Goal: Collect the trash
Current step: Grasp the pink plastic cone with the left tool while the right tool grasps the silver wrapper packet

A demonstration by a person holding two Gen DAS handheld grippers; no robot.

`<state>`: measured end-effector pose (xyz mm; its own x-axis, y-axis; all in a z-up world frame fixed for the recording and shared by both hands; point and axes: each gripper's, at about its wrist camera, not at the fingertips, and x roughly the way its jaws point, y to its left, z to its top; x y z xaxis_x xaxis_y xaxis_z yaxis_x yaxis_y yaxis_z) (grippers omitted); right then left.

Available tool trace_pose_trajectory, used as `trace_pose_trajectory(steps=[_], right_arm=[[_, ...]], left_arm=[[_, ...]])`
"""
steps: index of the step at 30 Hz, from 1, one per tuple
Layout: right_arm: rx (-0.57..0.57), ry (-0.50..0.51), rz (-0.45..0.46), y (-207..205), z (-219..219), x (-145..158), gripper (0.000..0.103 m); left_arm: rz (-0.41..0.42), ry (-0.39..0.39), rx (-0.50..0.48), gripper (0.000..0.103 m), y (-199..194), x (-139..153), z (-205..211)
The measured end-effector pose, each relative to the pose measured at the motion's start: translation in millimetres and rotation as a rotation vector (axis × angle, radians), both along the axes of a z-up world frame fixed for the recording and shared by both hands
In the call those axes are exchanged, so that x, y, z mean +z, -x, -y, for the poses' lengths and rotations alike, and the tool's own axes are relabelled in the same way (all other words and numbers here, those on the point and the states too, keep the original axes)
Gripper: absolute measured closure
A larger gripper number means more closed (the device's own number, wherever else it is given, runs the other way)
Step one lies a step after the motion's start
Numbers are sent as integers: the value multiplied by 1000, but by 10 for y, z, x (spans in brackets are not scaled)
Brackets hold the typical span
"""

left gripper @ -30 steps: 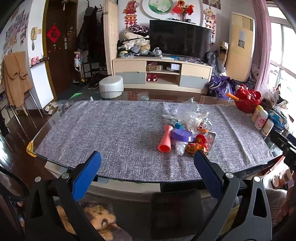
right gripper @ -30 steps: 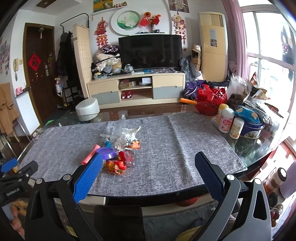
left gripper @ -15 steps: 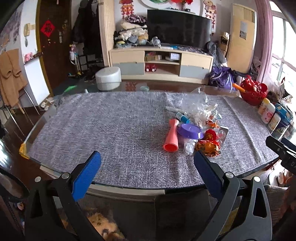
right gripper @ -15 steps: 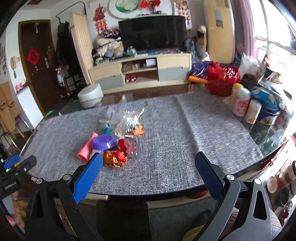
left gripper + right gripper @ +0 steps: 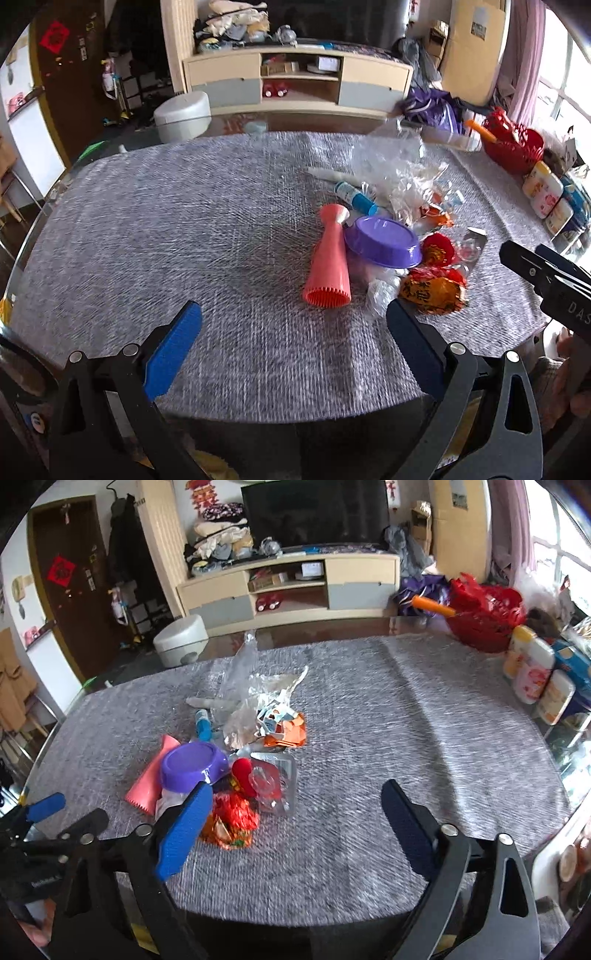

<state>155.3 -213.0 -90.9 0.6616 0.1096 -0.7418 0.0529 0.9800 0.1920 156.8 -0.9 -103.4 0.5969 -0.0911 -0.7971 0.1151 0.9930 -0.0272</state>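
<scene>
The trash pile (image 5: 391, 240) is lying near the table's (image 5: 147, 221) right edge. Both the left gripper (image 5: 291, 328) and the right gripper (image 5: 295, 812) are hovering wide open, empty. The crinkly wrappers (image 5: 231, 821) are probably light and slippery; pinching a bunched fold seems best.

We can read only the letters "DAS" in pale print on the black body of the right tool (image 5: 546, 277) at the frame's edge. Print on the orange snack wrapper (image 5: 432, 290) is too blurred for us to read.
</scene>
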Motion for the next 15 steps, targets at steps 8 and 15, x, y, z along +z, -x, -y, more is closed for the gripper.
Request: trace_pose_trajectory(steps=[8,15], right_arm=[[47,-63,-57,-287,-40,-261,53],[41,-84,-67,-332,-30,-324,65]], left_arm=[[-93,35,-46,42,-296,-317,100],[-129,49,-61,54,-439,-464,106]])
